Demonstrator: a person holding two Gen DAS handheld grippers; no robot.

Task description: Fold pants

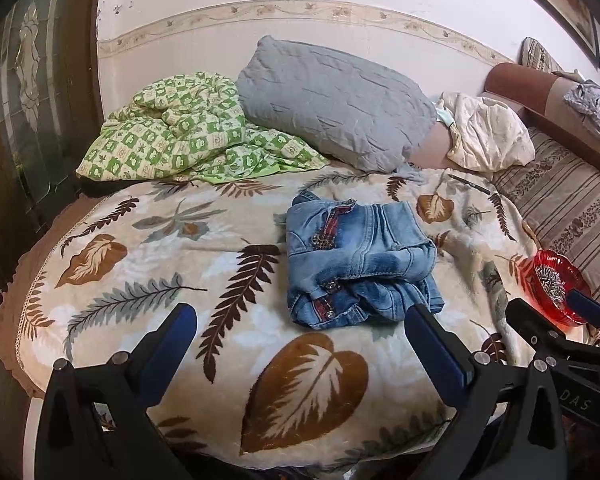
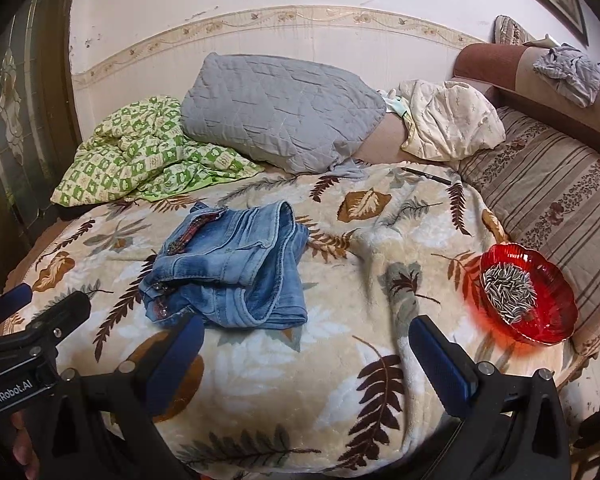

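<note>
Blue denim pants (image 1: pixel 360 264) lie folded into a compact bundle on the leaf-patterned blanket (image 1: pixel 180 280), waistband studs toward me. In the right wrist view the pants (image 2: pixel 232 272) sit left of centre. My left gripper (image 1: pixel 302 320) hovers open over the blanket's near side, just in front of the pants, its right finger near the bundle's near corner. My right gripper (image 2: pixel 308 340) is open too, holding nothing, its left finger close to the pants' near edge. Each gripper shows at the edge of the other's view.
A red glass bowl of seeds (image 2: pixel 524 292) sits at the blanket's right edge. A grey pillow (image 1: pixel 332 100), a green checked quilt (image 1: pixel 180 132) and a cream cloth (image 1: pixel 488 132) lie at the back. A pen (image 2: pixel 428 175) rests near the striped sofa cushion (image 2: pixel 548 208).
</note>
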